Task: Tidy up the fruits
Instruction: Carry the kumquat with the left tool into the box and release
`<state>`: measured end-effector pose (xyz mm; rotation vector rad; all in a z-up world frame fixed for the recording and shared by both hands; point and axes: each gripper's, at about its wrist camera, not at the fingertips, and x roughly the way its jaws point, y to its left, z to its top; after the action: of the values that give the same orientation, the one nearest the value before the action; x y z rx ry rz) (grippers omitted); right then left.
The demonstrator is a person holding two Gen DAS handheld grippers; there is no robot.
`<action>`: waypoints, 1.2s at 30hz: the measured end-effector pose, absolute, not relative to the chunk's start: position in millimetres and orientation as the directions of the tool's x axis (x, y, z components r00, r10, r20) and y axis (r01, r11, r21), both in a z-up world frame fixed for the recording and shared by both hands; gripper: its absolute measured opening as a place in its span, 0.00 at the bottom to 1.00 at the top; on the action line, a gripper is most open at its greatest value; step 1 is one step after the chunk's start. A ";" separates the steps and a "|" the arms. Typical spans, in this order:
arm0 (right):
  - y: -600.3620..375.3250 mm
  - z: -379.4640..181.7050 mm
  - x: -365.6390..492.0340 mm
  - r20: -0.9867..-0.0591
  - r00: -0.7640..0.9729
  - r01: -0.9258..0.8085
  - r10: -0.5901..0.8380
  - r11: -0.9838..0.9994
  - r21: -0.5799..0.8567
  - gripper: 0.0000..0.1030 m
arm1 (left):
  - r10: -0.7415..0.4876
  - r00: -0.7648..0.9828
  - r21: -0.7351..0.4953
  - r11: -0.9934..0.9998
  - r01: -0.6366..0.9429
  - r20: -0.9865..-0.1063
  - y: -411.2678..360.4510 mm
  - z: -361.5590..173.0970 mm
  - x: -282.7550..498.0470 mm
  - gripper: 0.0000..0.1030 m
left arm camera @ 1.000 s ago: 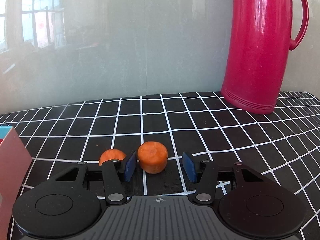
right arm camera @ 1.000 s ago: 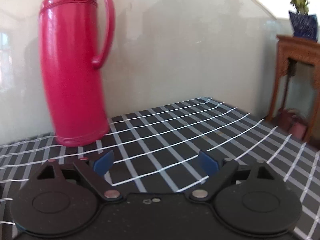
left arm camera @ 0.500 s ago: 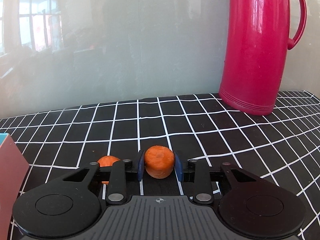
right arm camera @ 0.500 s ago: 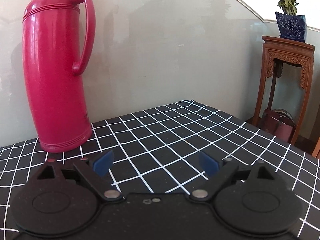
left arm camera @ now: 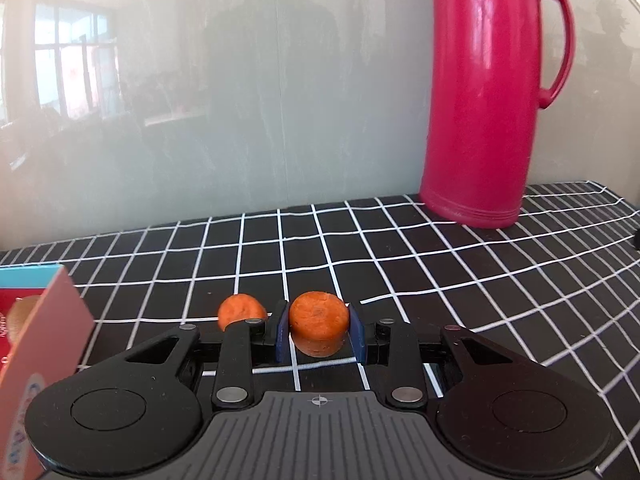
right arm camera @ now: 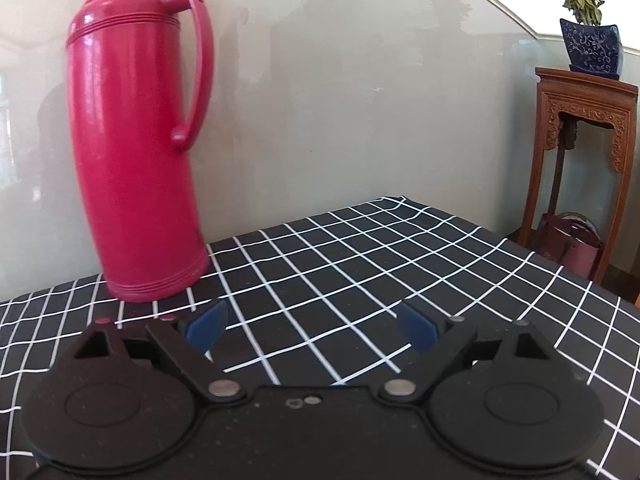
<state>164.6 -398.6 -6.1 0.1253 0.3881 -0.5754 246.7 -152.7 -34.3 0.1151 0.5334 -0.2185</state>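
Squeezing an orange carrot chunk [left arm camera: 319,327] between its two blue pads [left arm camera: 282,332], the left gripper [left arm camera: 319,334] has just closed on it. The chunk is short and round, with a flat top, and both pads touch its sides. It sits low over the black tablecloth with white lines [left arm camera: 400,264]; whether it is lifted off the cloth is hard to tell. A second orange chunk [left arm camera: 241,309] lies on the cloth just beside the left gripper's left finger, partly hidden behind it. At the left edge of that view stands a pink and red box [left arm camera: 40,344] with a blue top edge. A tall red jug with a handle [left arm camera: 486,92] stands at the back right of the table, close to the shiny grey wall [left arm camera: 240,100]. The right gripper [right arm camera: 310,326] has its jaws spread wide with nothing between them, only the checked cloth below. In its view the red jug stands at the back left, well apart from the blue pads. Off to the right, past the table, a blue flower pot with a green plant [right arm camera: 591,44] sits on a carved wooden stand [right arm camera: 580,128].
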 end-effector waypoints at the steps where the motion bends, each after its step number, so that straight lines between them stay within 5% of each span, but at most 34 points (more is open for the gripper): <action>1: -395.8 -5.6 163.8 -0.390 0.772 0.547 -0.502 0.837 0.007 0.89 | -0.177 0.842 0.056 0.970 0.237 -0.510 -150.5 -30.8 241.6 0.30; 18: -340.9 8.6 153.5 -0.365 0.836 0.443 -0.410 0.896 0.009 0.89 | -0.128 0.896 0.092 0.979 0.183 -0.426 -84.0 12.8 169.6 0.30; 36: -277.0 9.5 165.1 -0.362 0.862 0.372 -0.355 0.928 -0.026 0.89 | 0.057 0.909 0.020 0.998 -0.053 -0.413 41.9 13.8 135.9 0.30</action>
<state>165.1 -277.0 9.5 0.0451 0.3709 -0.3814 135.9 41.9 13.8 0.0086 0.4267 0.0567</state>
